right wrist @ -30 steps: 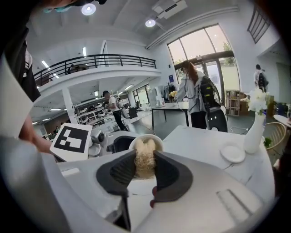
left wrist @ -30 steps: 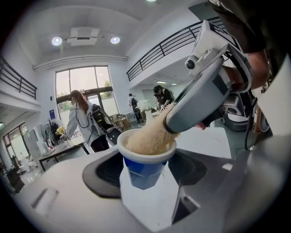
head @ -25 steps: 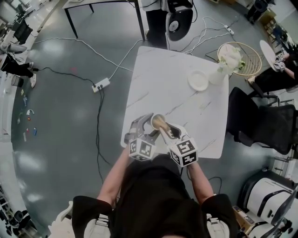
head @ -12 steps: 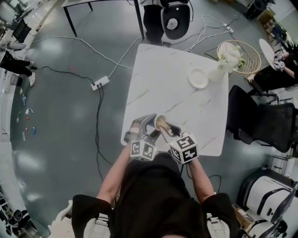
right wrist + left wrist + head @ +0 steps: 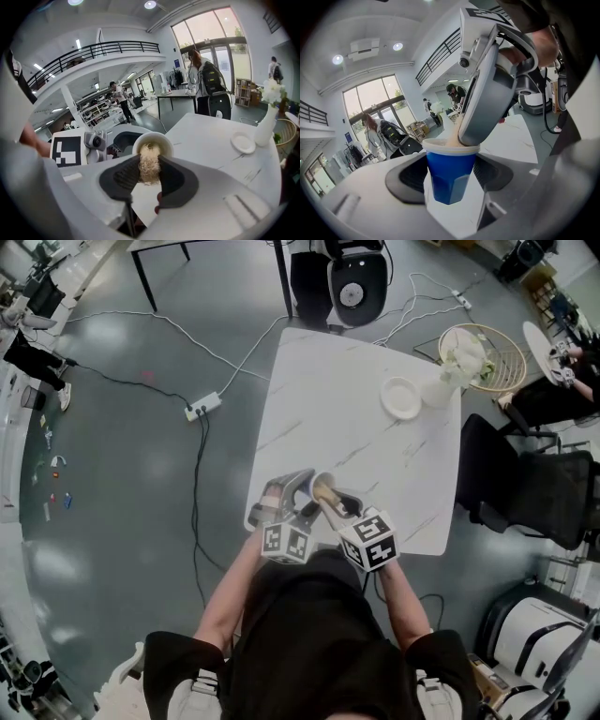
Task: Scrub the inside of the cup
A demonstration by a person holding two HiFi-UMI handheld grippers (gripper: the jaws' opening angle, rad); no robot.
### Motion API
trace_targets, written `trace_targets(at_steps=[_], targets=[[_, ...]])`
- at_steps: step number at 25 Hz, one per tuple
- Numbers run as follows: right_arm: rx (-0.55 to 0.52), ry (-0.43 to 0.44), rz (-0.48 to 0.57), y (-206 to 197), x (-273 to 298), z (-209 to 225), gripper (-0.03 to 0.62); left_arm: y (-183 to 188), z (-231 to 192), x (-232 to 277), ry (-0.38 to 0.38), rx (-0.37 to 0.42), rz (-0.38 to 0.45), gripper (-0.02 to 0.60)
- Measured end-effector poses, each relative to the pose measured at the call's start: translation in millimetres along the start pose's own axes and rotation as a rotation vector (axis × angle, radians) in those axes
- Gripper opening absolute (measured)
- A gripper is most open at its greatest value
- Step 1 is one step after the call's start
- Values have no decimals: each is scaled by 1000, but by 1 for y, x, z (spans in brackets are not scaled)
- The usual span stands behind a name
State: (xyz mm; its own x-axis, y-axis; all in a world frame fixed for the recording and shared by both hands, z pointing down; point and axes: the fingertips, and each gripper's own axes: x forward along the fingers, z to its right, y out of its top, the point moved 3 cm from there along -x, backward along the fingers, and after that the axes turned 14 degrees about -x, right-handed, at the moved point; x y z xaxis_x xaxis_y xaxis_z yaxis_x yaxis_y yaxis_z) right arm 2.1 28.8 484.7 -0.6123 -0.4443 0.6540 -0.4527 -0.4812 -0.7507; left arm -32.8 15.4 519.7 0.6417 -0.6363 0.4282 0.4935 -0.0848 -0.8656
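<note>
A blue cup [image 5: 451, 174] with a white inside sits between the pads of my left gripper [image 5: 451, 176], which is shut on it, just above the near edge of the white marble table [image 5: 356, 418]. In the head view the cup [image 5: 320, 486] tilts toward my right gripper [image 5: 330, 503]. That right gripper [image 5: 150, 172] is shut on a tan fibrous scrubber [image 5: 149, 168], whose far end reaches into the cup's mouth [image 5: 153, 142]. The scrubber [image 5: 454, 136] shows at the cup's rim under the right gripper's jaw.
A small white plate [image 5: 400, 397] and a white vase with flowers [image 5: 448, 374] stand at the table's far right. A wicker basket [image 5: 495, 352], a black chair [image 5: 525, 488], a power strip [image 5: 202, 411] and cables lie around the table. People stand in the background.
Both grippers, the cup and the scrubber have stayed at the table's near edge; only a slight shift of the view and a small tilt of the cup show.
</note>
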Motion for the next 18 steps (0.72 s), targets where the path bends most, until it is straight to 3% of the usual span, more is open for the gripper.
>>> trace_targets(at_steps=[18], targets=[[1,-9,18,3,-6,3,104,9,1,-3,-7,-16,18,313]])
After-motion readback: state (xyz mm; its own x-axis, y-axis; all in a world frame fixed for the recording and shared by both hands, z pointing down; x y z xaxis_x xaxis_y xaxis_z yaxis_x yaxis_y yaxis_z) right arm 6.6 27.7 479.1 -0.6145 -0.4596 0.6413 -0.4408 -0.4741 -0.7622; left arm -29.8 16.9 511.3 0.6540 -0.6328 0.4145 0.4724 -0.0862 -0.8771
